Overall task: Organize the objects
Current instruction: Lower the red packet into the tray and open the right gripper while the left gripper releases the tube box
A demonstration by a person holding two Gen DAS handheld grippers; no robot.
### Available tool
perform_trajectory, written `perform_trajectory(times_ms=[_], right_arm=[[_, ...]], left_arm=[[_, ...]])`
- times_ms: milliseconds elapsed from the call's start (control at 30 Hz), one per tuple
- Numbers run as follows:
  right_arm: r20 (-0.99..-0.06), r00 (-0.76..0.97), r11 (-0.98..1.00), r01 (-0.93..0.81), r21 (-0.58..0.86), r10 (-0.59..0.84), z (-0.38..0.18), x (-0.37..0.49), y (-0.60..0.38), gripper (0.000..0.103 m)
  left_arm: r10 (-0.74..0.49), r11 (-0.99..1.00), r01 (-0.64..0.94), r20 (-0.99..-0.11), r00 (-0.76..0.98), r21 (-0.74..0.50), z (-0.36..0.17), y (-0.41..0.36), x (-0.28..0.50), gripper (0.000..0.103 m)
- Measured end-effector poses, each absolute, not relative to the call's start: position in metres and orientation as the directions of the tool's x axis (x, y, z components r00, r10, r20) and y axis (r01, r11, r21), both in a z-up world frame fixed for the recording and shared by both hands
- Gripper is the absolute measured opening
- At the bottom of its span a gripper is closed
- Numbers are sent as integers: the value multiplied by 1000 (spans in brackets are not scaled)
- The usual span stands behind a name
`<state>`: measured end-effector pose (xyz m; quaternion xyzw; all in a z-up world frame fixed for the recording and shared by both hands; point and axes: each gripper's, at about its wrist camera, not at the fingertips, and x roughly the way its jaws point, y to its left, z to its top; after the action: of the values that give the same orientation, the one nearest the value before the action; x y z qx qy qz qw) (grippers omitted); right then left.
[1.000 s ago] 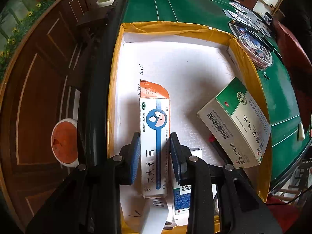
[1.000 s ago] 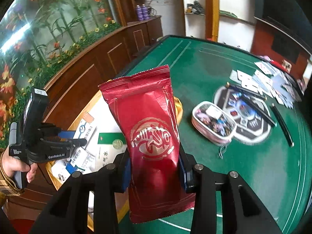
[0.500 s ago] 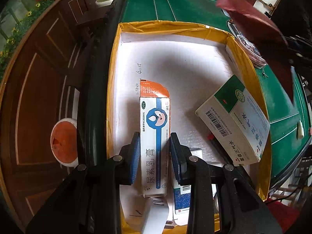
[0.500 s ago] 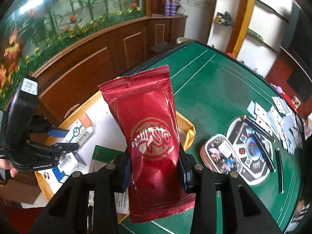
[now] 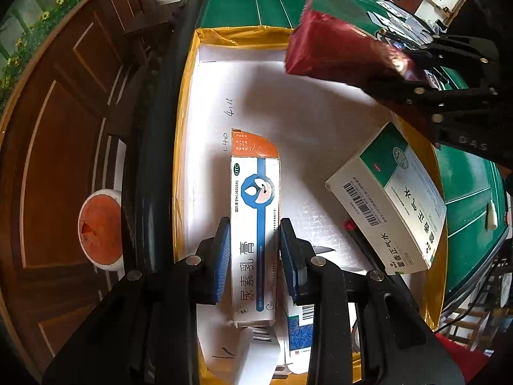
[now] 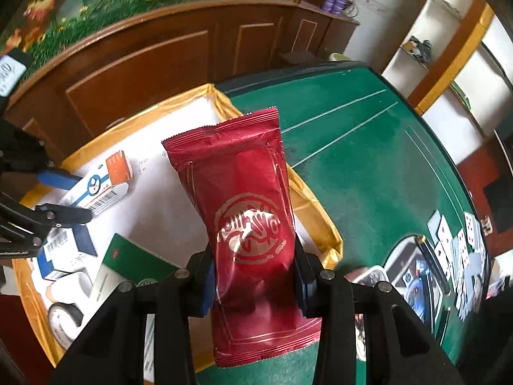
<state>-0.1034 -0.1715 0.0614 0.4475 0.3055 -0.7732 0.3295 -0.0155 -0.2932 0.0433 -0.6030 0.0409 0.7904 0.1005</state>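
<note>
Right hand-held gripper (image 6: pixel 253 284) is clamped on the red snack pouch (image 6: pixel 247 224), hovering over the yellow-lined box (image 5: pixel 186 147) probably to drop it in, while the left hand-held gripper (image 5: pixel 255 256) pinches the ointment carton (image 5: pixel 255 224) lying inside.

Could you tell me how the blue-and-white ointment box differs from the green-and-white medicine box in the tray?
The blue-and-white ointment box is long and narrow; the green-and-white medicine box is wider and flatter. The ointment box sits between the left gripper fingers, while no gripper touches the medicine box. The ointment box has an orange end flap; the medicine box has a green band. Both are printed cartons with barcodes inside the yellow-rimmed tray.
</note>
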Motion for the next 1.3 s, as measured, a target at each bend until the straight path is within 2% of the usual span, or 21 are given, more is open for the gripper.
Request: perform_trajectory(times_ms=[267,667,767,833,867,967,1033,1067,1133,1300], right_arm=[[-917,-344,-527,828,-194,-202,38,-111,-185,39],[-917,-330,-535,828,-167,-225,27,-113,-188,40],[-917,-328,-548,821,-158,-228,27,-113,-188,44],[-919,-321,-561,815,-144,-230,29,-113,-188,55],[-919,-313,-571,811,-129,-237,31,-111,-188,56],[-915,-311,-594,798,-104,-257,39,-106,-184,65],[-910,-315,-610,787,-92,-270,45,-103,-179,67],[-906,-320,-624,777,-83,-278,50,-101,-176,67],[-892,-334,-659,750,-54,-306,62,-97,-164,74],[-836,-404,-792,607,59,-371,90,-77,-117,79]], left_arm=[[109,-977,-205,-966,-237,-60,39,-292,-23,29],[109,-978,-198,-970,-218,-65,32,-292,-24,29],[116,-979,-192,-970,-213,-75,31,-293,-24,29],[117,-979,-190,-969,-216,-76,31,-293,-23,29],[119,-979,-189,-969,-219,-77,31,-293,-23,29],[123,-979,-184,-967,-222,-82,31,-294,-21,34],[126,-980,-182,-965,-229,-84,32,-294,-20,47],[139,-978,-185,-963,-230,-97,34,-294,-19,51],[147,-976,-189,-961,-235,-103,36,-293,-17,62],[171,-976,-179,-948,-267,-125,47,-293,-5,69]])
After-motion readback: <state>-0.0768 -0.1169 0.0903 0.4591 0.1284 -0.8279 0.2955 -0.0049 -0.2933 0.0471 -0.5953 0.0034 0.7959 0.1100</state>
